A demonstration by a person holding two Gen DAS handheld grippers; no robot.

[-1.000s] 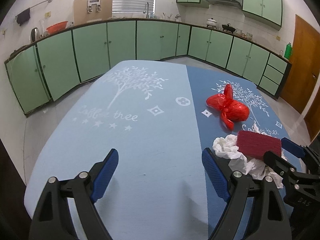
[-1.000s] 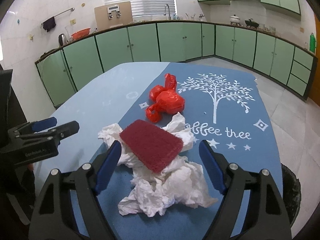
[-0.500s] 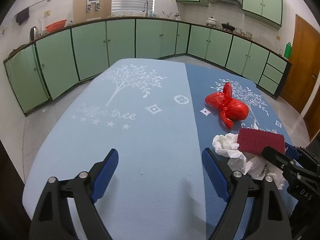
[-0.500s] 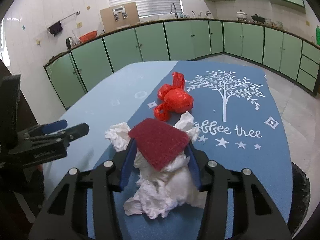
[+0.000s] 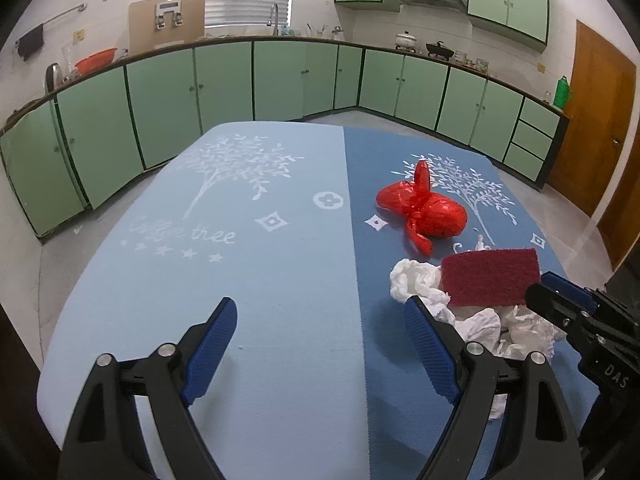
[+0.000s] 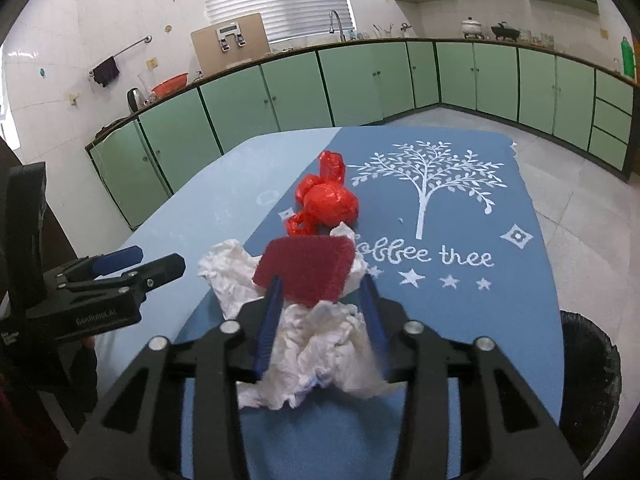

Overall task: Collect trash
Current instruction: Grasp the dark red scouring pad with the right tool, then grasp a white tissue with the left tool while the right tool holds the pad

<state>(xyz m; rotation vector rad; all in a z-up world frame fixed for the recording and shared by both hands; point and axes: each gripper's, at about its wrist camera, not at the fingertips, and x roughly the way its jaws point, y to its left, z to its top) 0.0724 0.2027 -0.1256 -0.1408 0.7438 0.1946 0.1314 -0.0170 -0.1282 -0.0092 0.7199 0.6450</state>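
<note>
A dark red scouring pad (image 6: 306, 270) lies on a heap of crumpled white tissue (image 6: 316, 354) on the blue tablecloth (image 6: 460, 320). My right gripper (image 6: 322, 284) is shut on the pad and the tissue under it. A knotted red plastic bag (image 6: 330, 204) lies just beyond. In the left wrist view the pad (image 5: 490, 276), the tissue (image 5: 416, 280) and the red bag (image 5: 424, 210) sit to the right. My left gripper (image 5: 320, 320) is open and empty over the light blue cloth (image 5: 240, 264).
A black trash bin (image 6: 588, 380) stands on the floor by the table's right edge. Green kitchen cabinets (image 5: 224, 80) line the far walls. A wooden door (image 5: 596, 120) is at the right.
My right gripper has closed from wide open onto the scouring pad and the tissue. The left gripper has stayed open and barely moved.
</note>
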